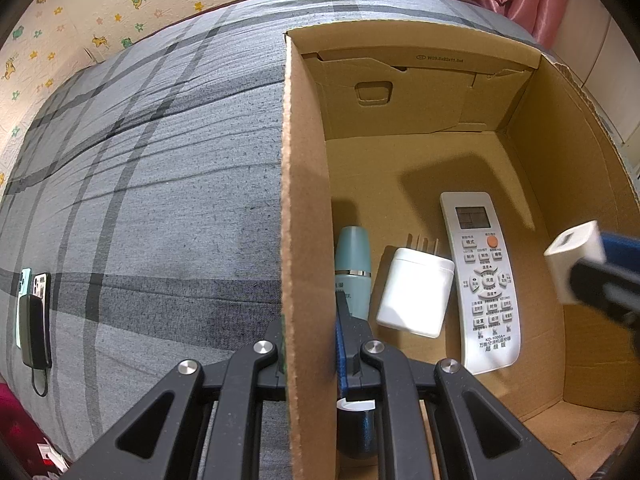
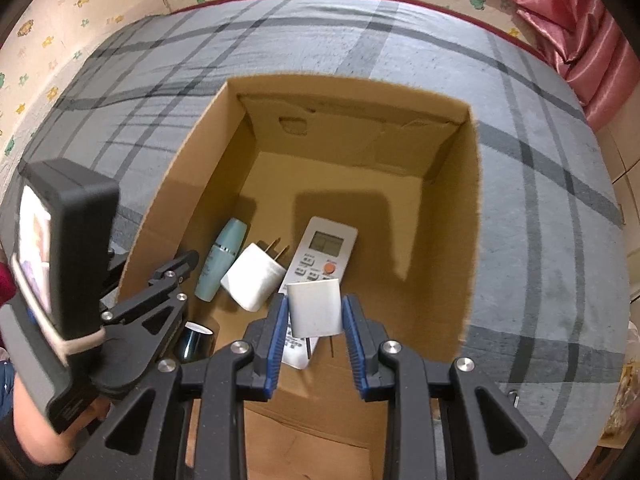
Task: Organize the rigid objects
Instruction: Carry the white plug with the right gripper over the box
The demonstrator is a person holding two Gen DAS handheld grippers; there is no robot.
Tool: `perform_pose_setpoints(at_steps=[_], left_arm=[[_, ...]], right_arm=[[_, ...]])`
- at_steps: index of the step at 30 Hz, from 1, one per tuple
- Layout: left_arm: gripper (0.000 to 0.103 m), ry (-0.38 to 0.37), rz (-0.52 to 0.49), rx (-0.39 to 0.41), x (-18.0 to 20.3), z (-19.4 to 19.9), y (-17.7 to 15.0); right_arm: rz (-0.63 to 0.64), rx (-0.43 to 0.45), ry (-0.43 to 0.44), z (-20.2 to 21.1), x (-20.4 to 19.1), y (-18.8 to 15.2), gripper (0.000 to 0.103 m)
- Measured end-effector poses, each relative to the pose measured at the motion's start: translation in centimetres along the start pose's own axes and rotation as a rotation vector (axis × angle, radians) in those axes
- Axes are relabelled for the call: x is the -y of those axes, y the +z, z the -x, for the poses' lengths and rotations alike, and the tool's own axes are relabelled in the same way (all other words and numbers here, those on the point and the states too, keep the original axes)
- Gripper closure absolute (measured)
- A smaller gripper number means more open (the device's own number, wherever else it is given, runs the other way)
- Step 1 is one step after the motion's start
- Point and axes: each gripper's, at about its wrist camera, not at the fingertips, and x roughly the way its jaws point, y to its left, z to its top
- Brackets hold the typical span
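Note:
An open cardboard box [image 1: 308, 160] stands on a grey plaid bed. My left gripper [image 1: 310, 320] is shut on the box's left wall, one finger outside and the blue-padded one inside. On the box [image 2: 474, 200] floor lie a teal bottle [image 2: 222, 264], a white plug charger [image 2: 254, 280] with prongs and a white air-conditioner remote [image 2: 324, 244]. A dark cylinder [image 2: 194, 338] sits at the near left corner. My right gripper [image 2: 316, 312] is shut on a small white USB charger [image 2: 316, 308], held above the box floor near the remote. It also shows at the right edge of the left wrist view as the USB charger [image 1: 576, 264].
Two phones and a black power bank [image 1: 34, 312] lie on the bed sheet [image 1: 160, 200] left of the box. Pink fabric [image 2: 572, 20] is piled at the far right by the papered wall. A person's arm [image 2: 36, 432] holds the left gripper [image 2: 192, 258].

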Motion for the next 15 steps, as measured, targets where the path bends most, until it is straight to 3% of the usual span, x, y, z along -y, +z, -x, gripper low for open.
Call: perform_pose_setpoints(at_steps=[15], left_arm=[[0.089,-0.002,0.002,0.001,-0.1,0.0,0.0]], right_arm=[[-0.033,-0.086,0.012,-4.4,-0.1,0.0,0.073]])
